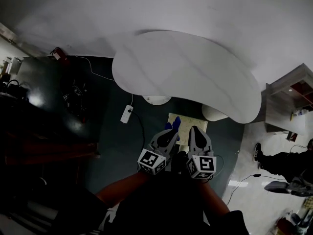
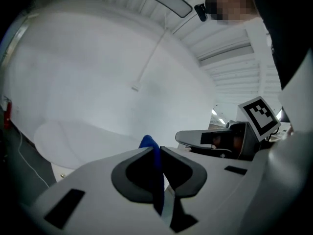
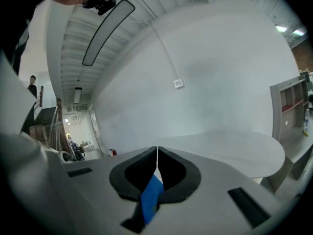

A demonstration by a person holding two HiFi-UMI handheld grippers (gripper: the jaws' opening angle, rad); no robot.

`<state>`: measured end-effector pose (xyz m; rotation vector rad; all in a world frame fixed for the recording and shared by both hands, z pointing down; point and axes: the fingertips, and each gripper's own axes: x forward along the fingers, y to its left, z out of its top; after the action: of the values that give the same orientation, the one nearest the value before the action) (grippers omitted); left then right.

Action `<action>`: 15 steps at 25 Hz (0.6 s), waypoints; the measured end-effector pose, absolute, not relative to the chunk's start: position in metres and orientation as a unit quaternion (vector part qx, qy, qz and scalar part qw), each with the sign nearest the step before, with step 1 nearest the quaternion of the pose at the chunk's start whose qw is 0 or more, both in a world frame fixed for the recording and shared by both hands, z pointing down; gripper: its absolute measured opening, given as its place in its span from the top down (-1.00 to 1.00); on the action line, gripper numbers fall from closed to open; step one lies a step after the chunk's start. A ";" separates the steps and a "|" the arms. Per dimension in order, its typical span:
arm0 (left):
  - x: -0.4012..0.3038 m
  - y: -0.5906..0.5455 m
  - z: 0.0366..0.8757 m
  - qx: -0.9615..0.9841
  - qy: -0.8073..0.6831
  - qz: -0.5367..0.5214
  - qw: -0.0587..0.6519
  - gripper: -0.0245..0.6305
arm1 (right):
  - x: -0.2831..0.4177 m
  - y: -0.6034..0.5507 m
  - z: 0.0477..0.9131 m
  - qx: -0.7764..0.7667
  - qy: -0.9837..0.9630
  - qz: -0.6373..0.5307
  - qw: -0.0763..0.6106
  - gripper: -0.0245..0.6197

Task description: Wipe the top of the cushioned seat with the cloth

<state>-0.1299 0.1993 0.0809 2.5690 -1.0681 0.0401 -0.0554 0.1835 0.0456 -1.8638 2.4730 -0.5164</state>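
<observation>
The head view looked down on a big white curved table [image 1: 186, 75] over a dark floor [image 1: 117, 146], and only this view showed the pale square cushioned seat [image 1: 186, 120]. The seat sat on the floor just under the near edge of the table. The left gripper [image 1: 172, 131] and the right gripper [image 1: 195, 129] were side by side above the seat, both pointing at the table. A soft blue cloth [image 1: 176, 122] stuck out at the tip of the left gripper, over the seat's near left part. A white power strip [image 1: 127, 114] lay on the floor to the left of the seat, near the table's edge. The left gripper view showed what the head view could not: the left gripper [image 2: 155, 150] had its jaws pressed together on the blue cloth [image 2: 148, 142], which poked up between them, with the table's side behind. The right gripper [image 2: 215, 138] showed there too, just to the side. The right gripper view showed the right gripper [image 3: 157, 150] with its jaws pressed together as well, and a strip of the blue cloth [image 3: 151, 196] pinched low between them. A grey shelf unit [image 3: 287, 106] stood past the right end of the table, also seen in the head view [image 1: 286, 99]. It held a few small things, too small to tell.
</observation>
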 end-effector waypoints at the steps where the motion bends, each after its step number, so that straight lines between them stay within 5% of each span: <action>1: -0.139 0.198 0.071 0.907 -0.387 0.016 0.167 0.78 | -0.063 0.183 0.036 -0.589 0.792 -0.161 0.000 0.80; 15: -0.202 0.175 -0.040 0.897 -0.436 -0.017 0.069 0.78 | -0.125 0.184 -0.036 -0.553 0.827 -0.099 -0.027 0.81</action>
<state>-0.2019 0.1747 -0.0401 2.7008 -1.3132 -0.0507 -0.1247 0.1839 -0.0356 -1.7664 2.6432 -0.3175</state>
